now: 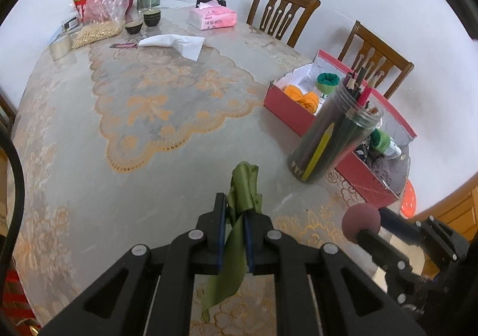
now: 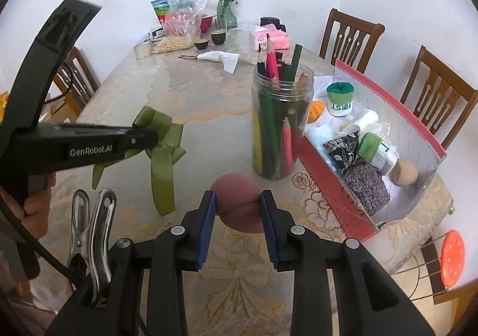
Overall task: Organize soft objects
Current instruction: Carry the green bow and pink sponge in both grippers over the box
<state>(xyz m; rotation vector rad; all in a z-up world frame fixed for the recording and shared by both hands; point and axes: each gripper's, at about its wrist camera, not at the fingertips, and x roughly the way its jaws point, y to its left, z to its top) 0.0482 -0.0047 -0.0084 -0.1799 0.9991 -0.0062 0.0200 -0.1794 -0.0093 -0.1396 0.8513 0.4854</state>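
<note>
1. While the left hand-held gripper (image 1: 235, 227) is clenched on a green ribbon bow (image 1: 243, 186), the bow hangs above the counter (image 1: 119, 156), its tails trailing down between the fingers.
2. The right hand-held gripper (image 2: 238, 204) is grasping a dusky pink sponge ball (image 2: 236, 186), dented by the blue pads, just above the counter near its near edge.
3. A clear jar of coloured pencils (image 2: 280, 127) stands just beyond the ball, beside a red box (image 2: 337, 186).
4. The box, at the right, holds rolled socks, orange yarn and other soft items.
5. A metal clip (image 2: 89, 231) shows at the near left of the right wrist view.
</note>
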